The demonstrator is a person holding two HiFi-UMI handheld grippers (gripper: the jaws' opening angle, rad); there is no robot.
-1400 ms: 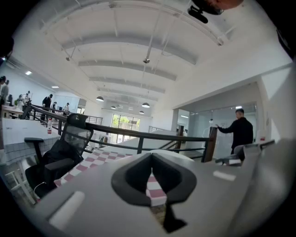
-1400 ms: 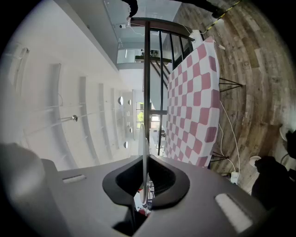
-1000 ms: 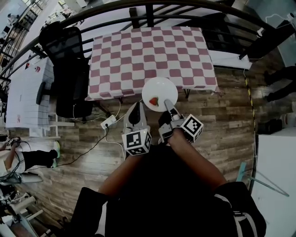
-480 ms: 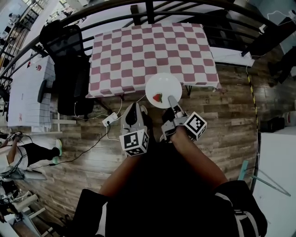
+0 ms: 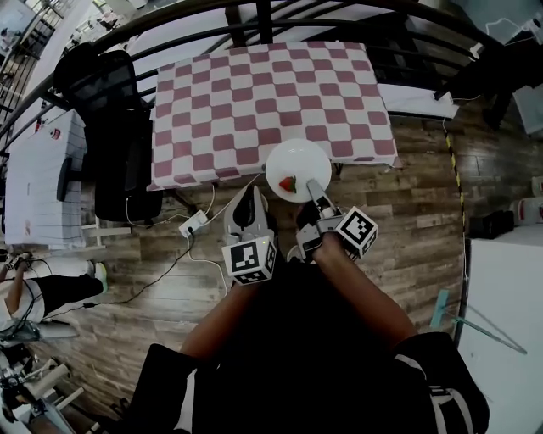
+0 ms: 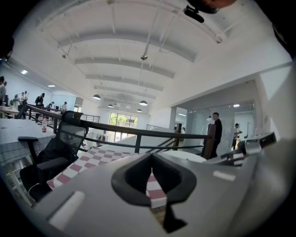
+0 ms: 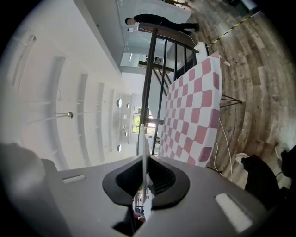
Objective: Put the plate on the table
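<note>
A white plate [image 5: 299, 161] with a small red piece of food [image 5: 288, 183] on it hangs level over the near edge of the table with the red-and-white checked cloth [image 5: 254, 93]. My right gripper [image 5: 312, 190] is shut on the plate's near rim. In the right gripper view the plate [image 7: 144, 152] shows edge-on between the jaws, with the checked cloth [image 7: 194, 111] beyond. My left gripper [image 5: 249, 197] is beside it on the left, shut and holding nothing, above the wooden floor. In the left gripper view it points at the checked cloth [image 6: 92, 159].
A black office chair [image 5: 119, 127] stands at the table's left end. A dark curved railing [image 5: 254, 17] runs behind the table. A white power strip [image 5: 193, 224] with cables lies on the floor near the left gripper. A white table [image 5: 38, 169] is far left.
The plate and my right gripper have shifted slightly right and toward the table's near edge. My left gripper has hardly moved.
</note>
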